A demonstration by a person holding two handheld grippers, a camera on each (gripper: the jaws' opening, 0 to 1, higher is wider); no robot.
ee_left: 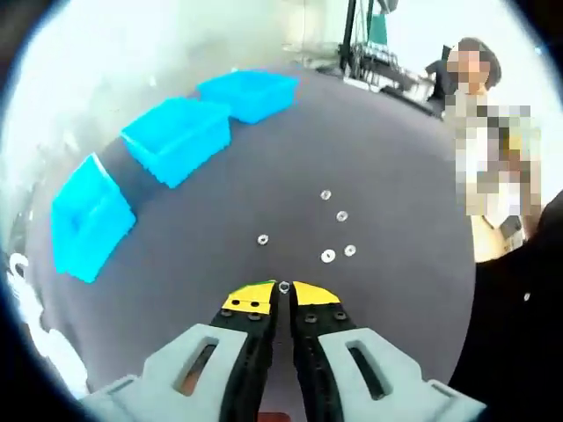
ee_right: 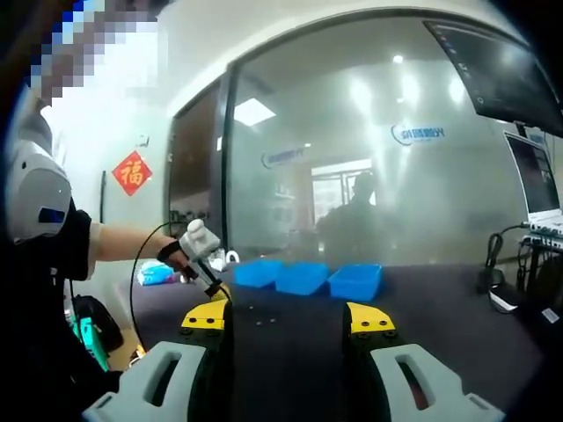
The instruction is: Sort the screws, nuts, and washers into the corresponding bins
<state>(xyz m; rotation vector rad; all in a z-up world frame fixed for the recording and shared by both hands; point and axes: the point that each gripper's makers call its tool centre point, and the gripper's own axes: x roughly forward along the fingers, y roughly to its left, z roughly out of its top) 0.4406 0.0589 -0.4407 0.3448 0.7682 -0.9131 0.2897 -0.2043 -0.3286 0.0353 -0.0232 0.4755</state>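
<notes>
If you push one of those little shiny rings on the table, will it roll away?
Probably not. The washers lie flat on the dark table, so a push would likely slide one rather than roll it. They look thin and small, so probably light, and tricky to pinch. The left gripper seems closed on one small piece already.

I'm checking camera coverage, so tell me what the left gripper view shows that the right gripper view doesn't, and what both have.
Left gripper view alone: five small silvery parts loose on the dark table, and the left gripper with its fingers closed on a small metal piece.

Right gripper view alone: the right gripper open, a glass wall, a red wall sign, monitors, and the other gripper held in a hand.

Both: three blue bins in a row on the table.
</notes>
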